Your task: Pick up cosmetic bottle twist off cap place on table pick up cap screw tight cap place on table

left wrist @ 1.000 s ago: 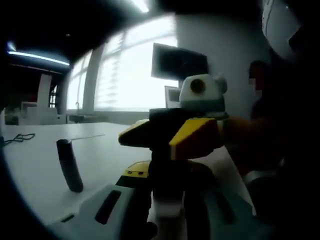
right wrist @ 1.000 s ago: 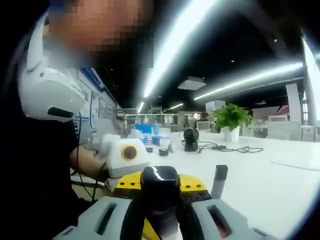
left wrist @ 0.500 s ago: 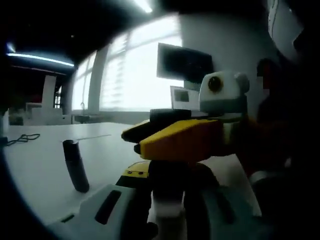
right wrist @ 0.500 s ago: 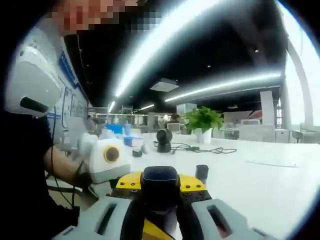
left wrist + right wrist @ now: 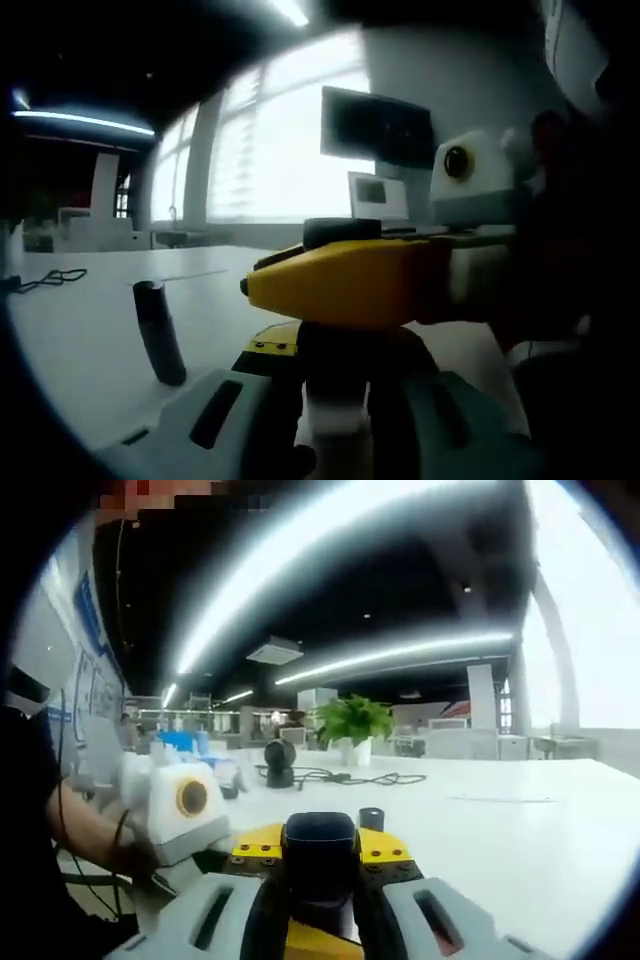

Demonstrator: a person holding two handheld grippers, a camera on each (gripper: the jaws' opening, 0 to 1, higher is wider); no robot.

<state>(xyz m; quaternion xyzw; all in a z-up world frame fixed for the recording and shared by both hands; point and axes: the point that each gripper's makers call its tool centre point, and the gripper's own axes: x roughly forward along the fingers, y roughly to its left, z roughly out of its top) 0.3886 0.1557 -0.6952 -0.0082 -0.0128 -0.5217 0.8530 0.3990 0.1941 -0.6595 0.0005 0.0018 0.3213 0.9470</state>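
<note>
In the left gripper view, the left hand-held gripper (image 5: 335,440) has its jaws pressed on a dark cosmetic bottle (image 5: 340,370) with a pale part low between them. The right hand-held gripper (image 5: 350,285), yellow and black, comes from the right and lies across, just above the bottle. A dark cylindrical cap (image 5: 160,332) stands on the white desk (image 5: 70,340), to the left and well apart.

In the right gripper view, the right hand-held gripper (image 5: 320,920) is clamped on the dark bottle top (image 5: 319,852). The cap (image 5: 372,818) peeks behind it. A potted plant (image 5: 350,730) stands far on the desk (image 5: 520,830).
</note>
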